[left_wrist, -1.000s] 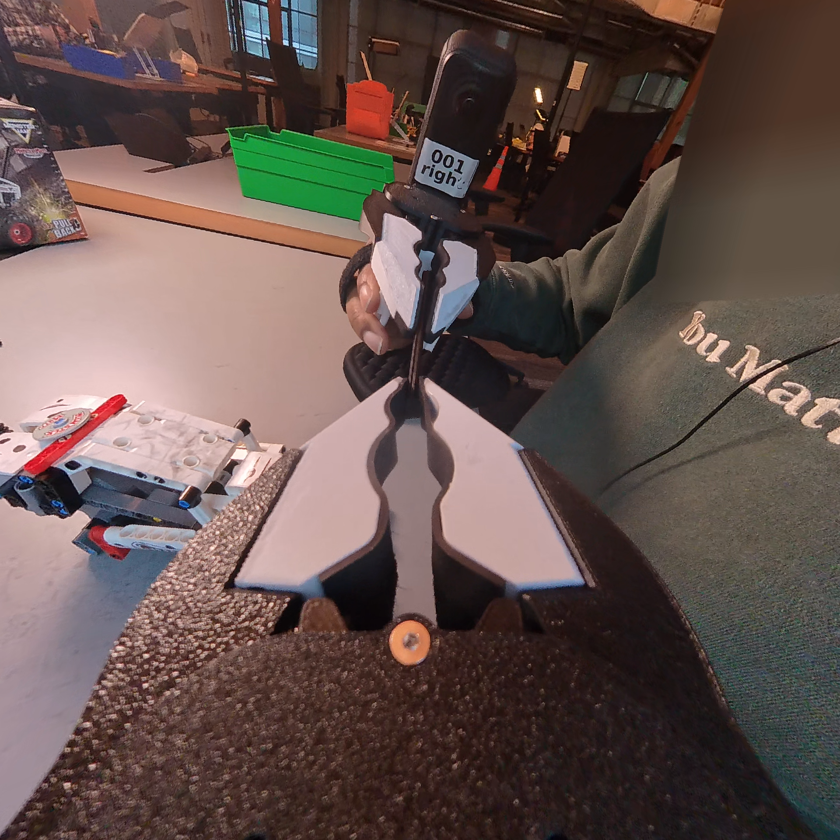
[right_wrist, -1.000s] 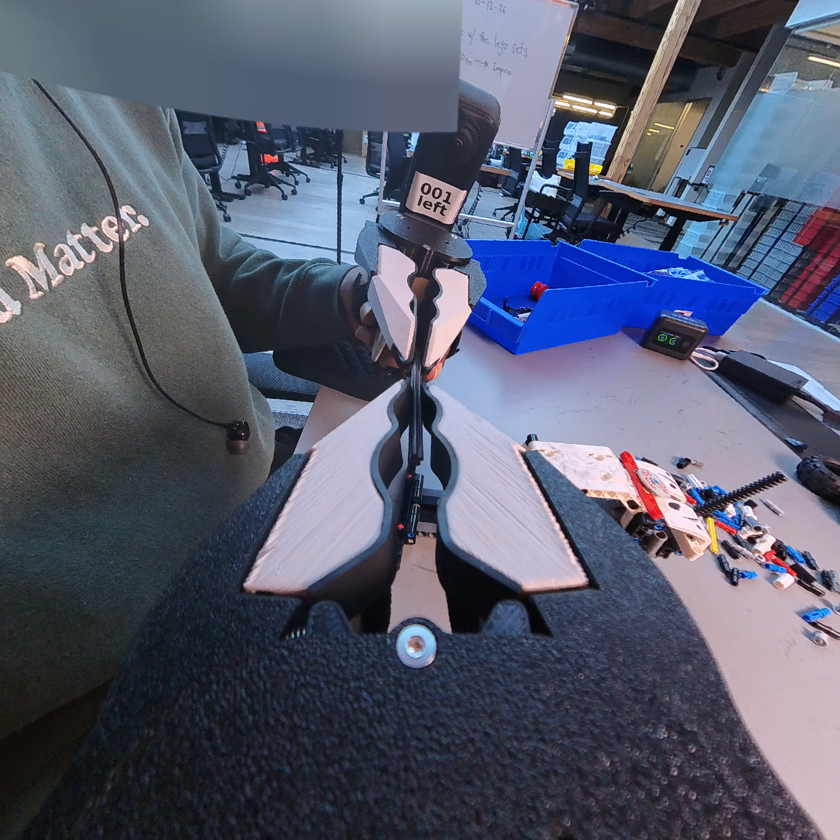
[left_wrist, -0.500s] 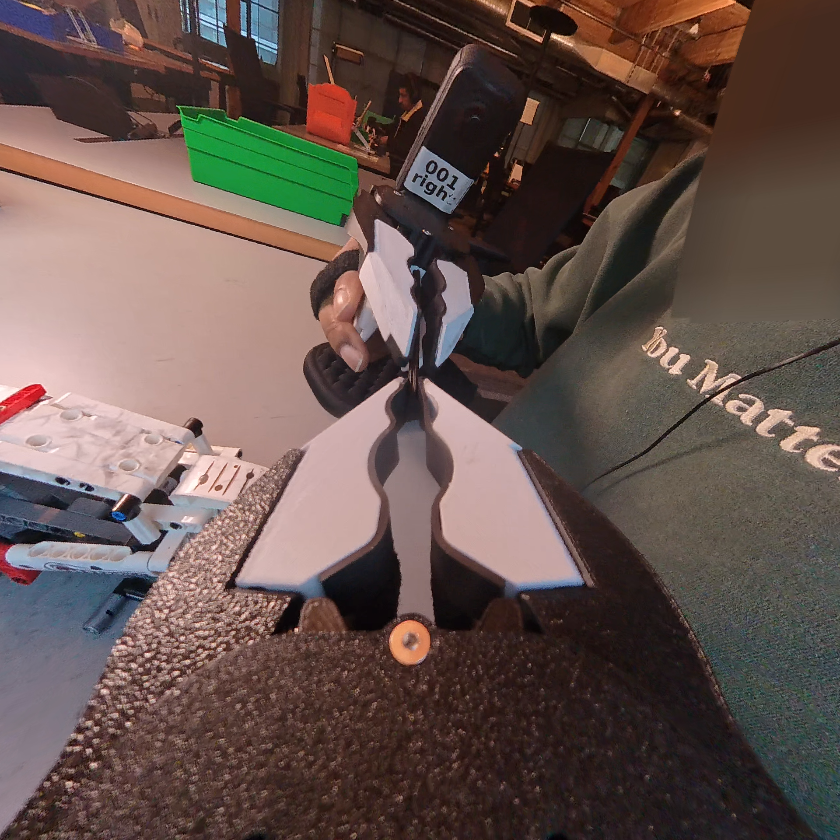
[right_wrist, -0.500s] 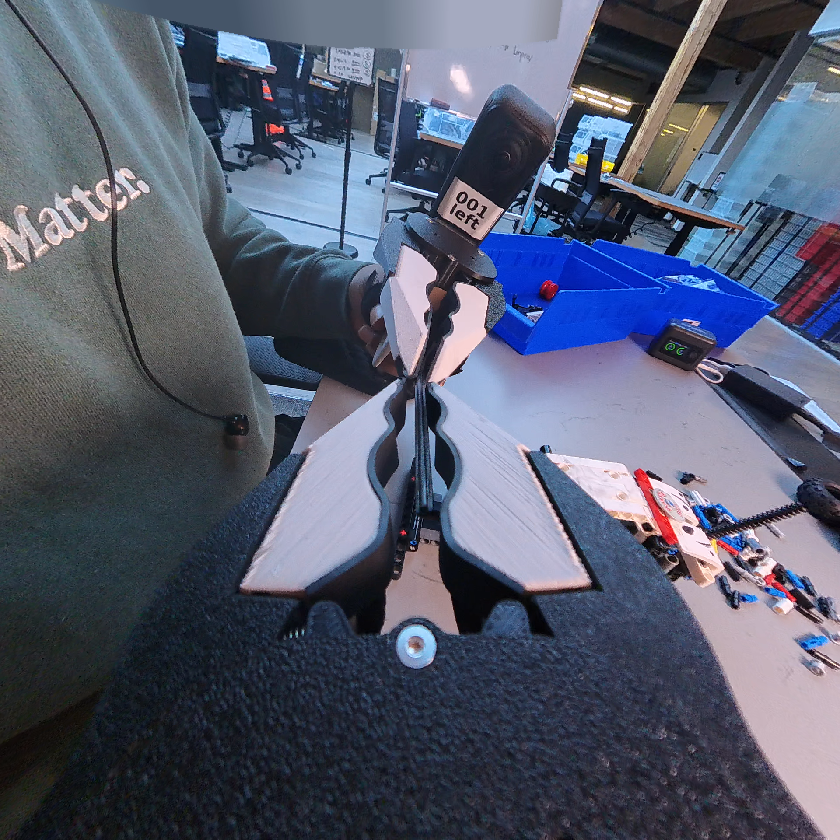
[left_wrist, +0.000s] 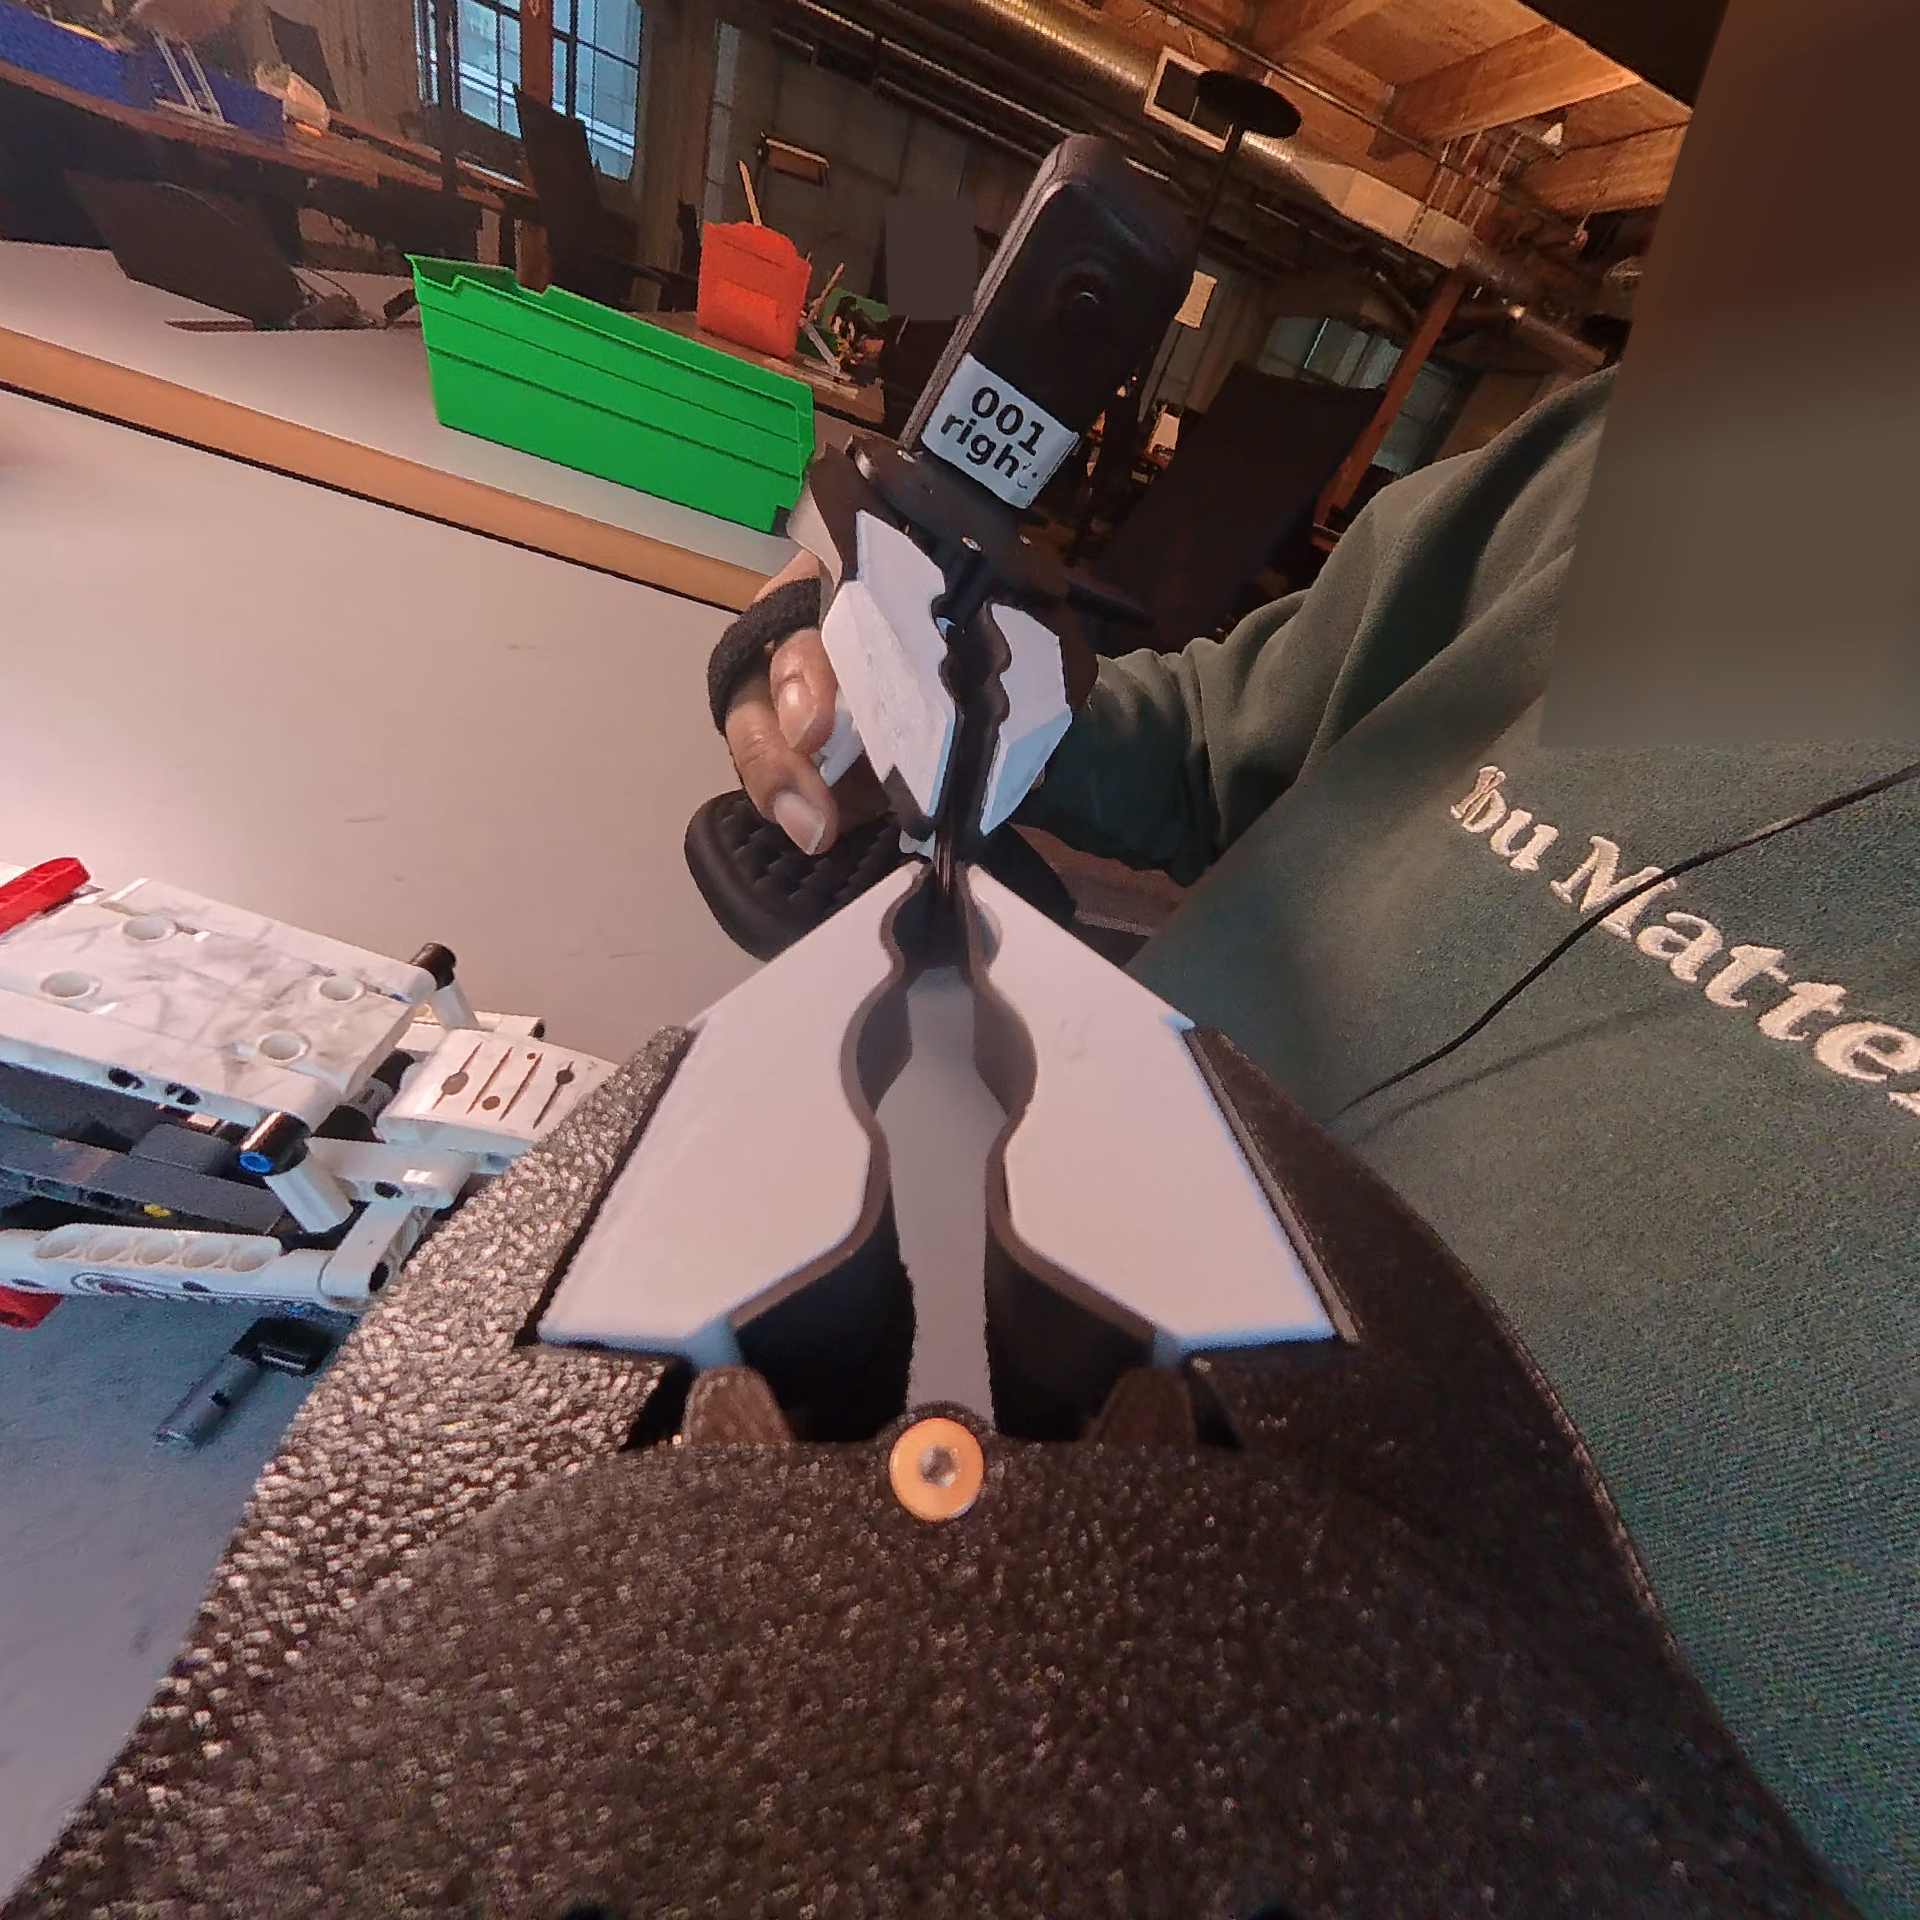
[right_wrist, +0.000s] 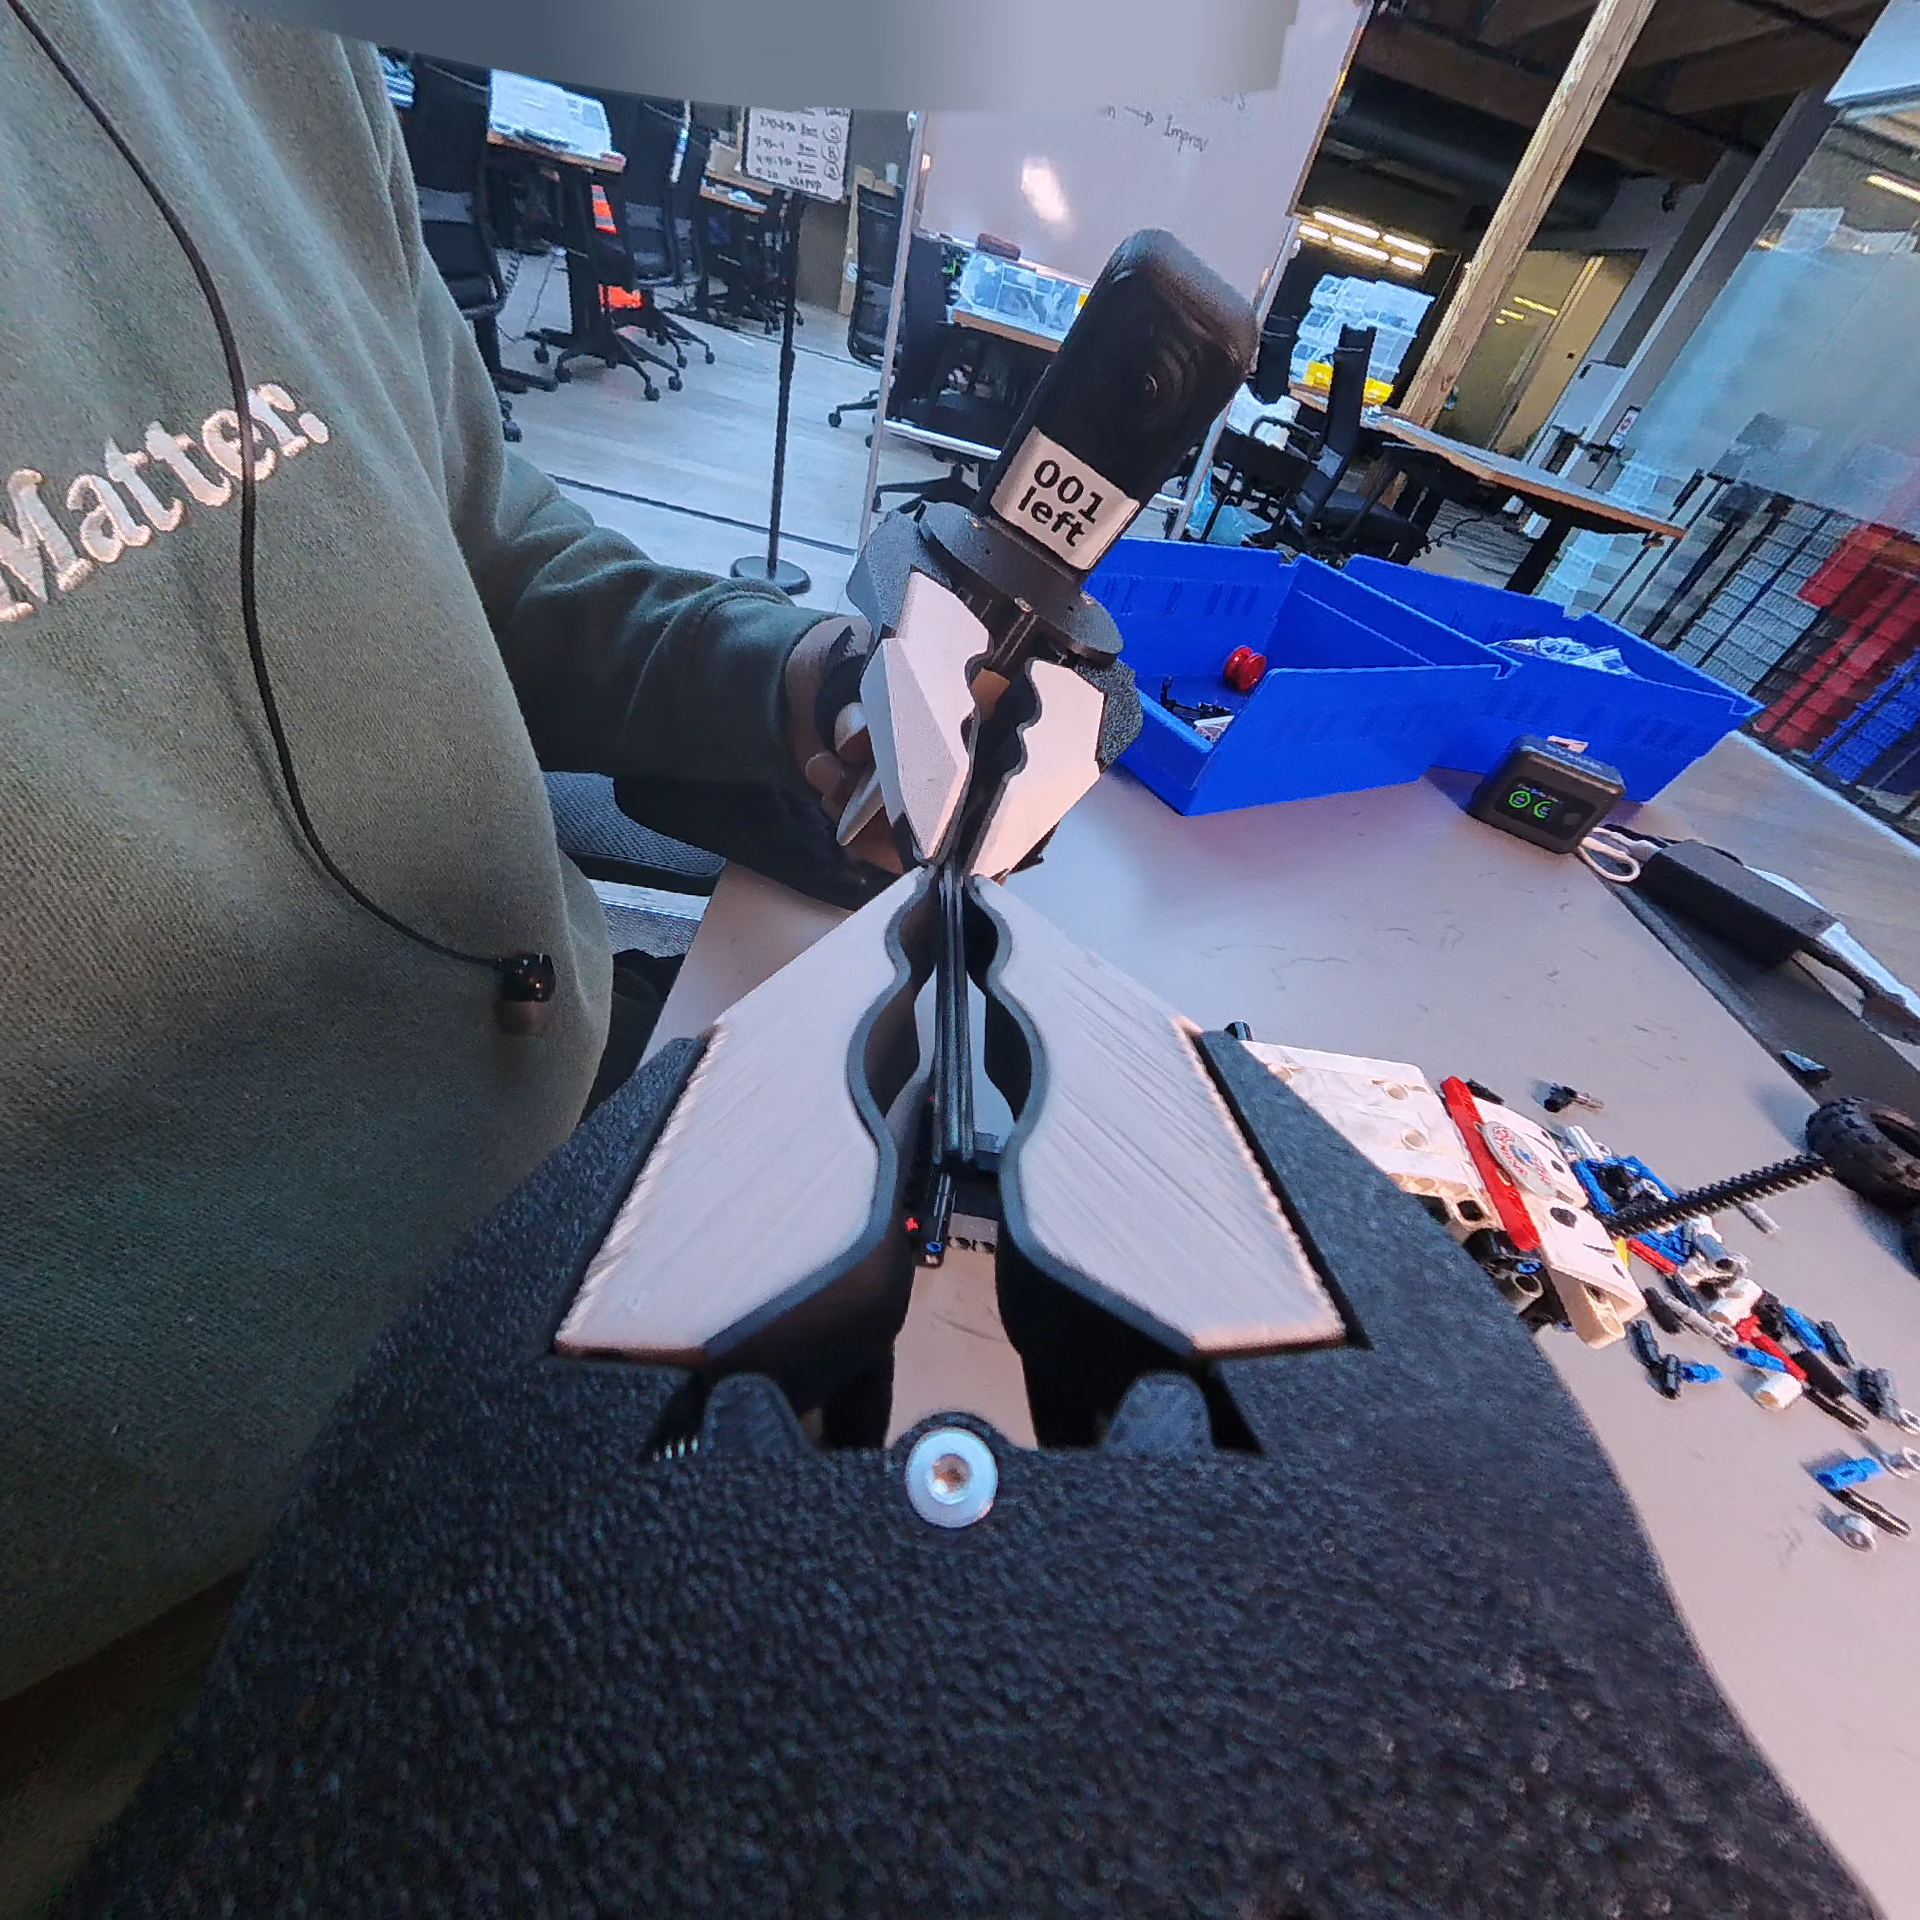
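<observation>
Big workshop room, with grey table (left_wrist: 364, 675) spread from 9 to 12 o'clock in left wrist view. At 9 o'clock on it, half-built white toy truck (left_wrist: 239, 1039). Far back at 11, green bin (left_wrist: 623, 384).

Left gripper (left_wrist: 940, 906) almost fully closed, tips pinching one end of thin black stick (right_wrist: 951, 1018). Right gripper (right_wrist: 951, 896) closed just as tight on same stick. Both tip to tip, lifted up by table edge, close to green sweatshirt (left_wrist: 1558, 1247).

In right wrist view, blue bins (right_wrist: 1403, 675) at 1 o'clock, small loose pieces (right_wrist: 1766, 1361) and black tyre (right_wrist: 1870, 1143) at 3.

Length of stick hard to tell, most of it hidden between fingers. Truck cut off at picture edge. Hand (left_wrist: 790, 748) half hidden behind right gripper.
</observation>
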